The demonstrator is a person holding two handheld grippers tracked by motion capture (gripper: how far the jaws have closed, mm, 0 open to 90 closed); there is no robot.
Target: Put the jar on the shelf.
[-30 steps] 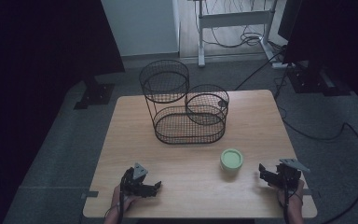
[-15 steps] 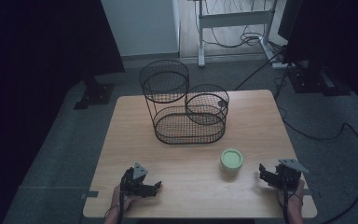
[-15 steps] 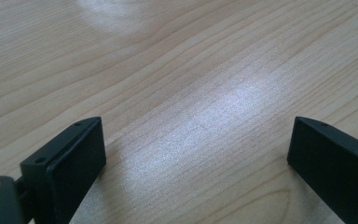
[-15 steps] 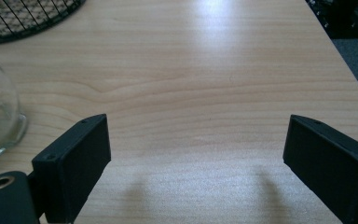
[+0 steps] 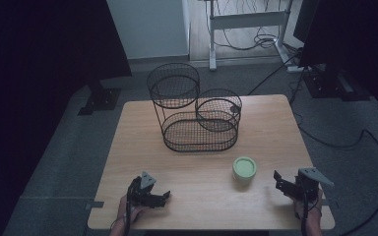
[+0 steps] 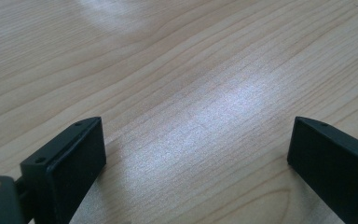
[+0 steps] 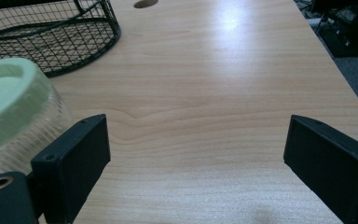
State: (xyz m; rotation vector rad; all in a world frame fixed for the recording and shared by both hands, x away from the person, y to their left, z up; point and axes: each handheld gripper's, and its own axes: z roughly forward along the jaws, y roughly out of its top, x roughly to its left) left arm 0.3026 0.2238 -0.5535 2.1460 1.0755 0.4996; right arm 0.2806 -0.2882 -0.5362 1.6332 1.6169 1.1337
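A black wire basket stand [image 5: 197,118] with three tiers stands at the back middle of the wooden table [image 5: 270,128]. A small clear ribbed jar with a pale green lid [image 5: 244,169] sits in front of it to the right; in the right gripper view the jar [image 7: 14,112] is just left of my left jaw. My right gripper [image 5: 281,183] rests near the front right corner, open and empty [image 7: 198,163]. My left gripper [image 5: 160,197] lies near the front left edge, open over bare wood [image 6: 198,158].
The stand's lowest basket [image 7: 42,37] shows at the top left of the right gripper view, with a hole in the tabletop [image 7: 145,3] beyond it. Cables [image 5: 369,142] and a desk frame [image 5: 246,19] lie on the floor behind and to the right.
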